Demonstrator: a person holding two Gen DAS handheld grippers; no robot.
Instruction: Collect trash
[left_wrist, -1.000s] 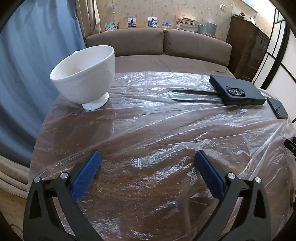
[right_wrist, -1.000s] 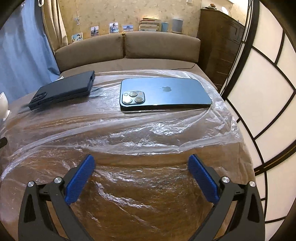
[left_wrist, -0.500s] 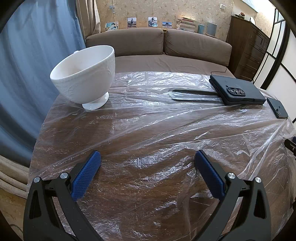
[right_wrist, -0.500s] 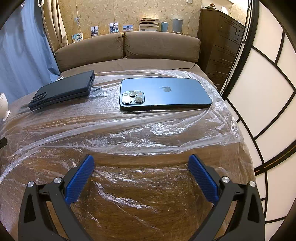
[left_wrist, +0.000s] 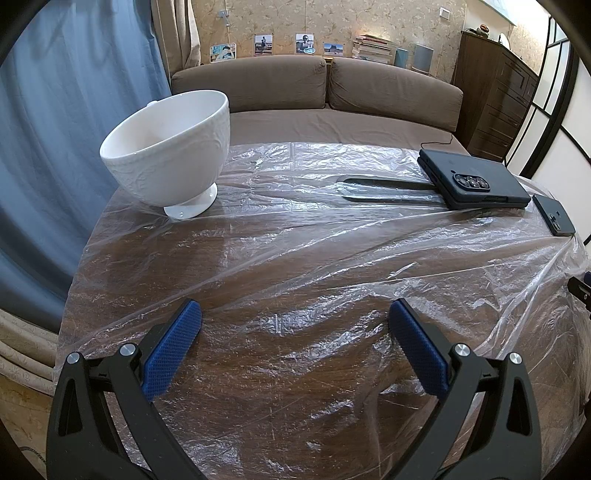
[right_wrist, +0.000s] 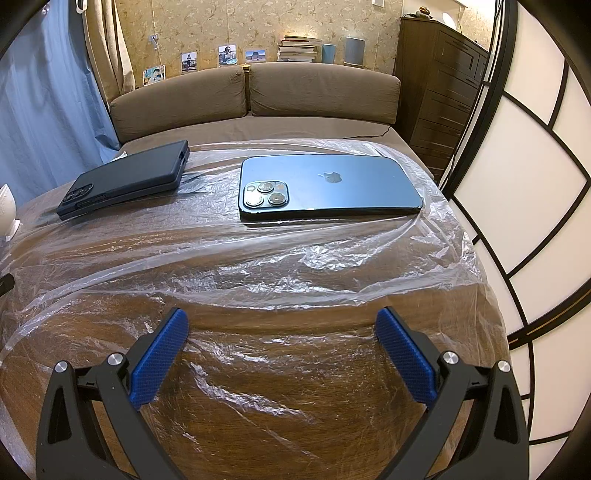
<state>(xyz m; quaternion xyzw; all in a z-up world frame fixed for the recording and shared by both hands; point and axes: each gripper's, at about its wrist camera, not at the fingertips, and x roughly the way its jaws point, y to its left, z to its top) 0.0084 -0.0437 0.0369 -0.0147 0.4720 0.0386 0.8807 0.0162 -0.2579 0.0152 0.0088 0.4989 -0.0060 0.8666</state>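
Plastic sheet (left_wrist: 332, 266), clear and crumpled, spread over the whole round wooden table (left_wrist: 288, 417) and hanging past its rim at 3 o'clock. No other candidate for trash in either view.

Left gripper (left_wrist: 294, 314) low at 6 o'clock in its own view, blue pads (left_wrist: 171, 347) spread wide, nothing between them, poised over the film near the table's front edge; cannot tell whether touching it. Right gripper (right_wrist: 282, 319) likewise at 6 o'clock in its view, pads (right_wrist: 404, 354) wide apart, empty, over a wrinkled fold of the same sheet (right_wrist: 258, 266).

White footed bowl (left_wrist: 166, 155) upright on the film at 10 o'clock in the left view. Black cased phone (left_wrist: 472, 182) lying flat at 2 o'clock, camera side up, a dark strap-like strip (left_wrist: 380, 188) reaching from it toward 12. Blue phone (right_wrist: 325, 188) face down at 12 o'clock in the right view, lenses toward 11, just beside the black one (right_wrist: 125, 181) at 10 o'clock, not touching.

Brown sofa (left_wrist: 317, 85) beyond the table at 12 o'clock; blue curtain (left_wrist: 66, 129) at 9.
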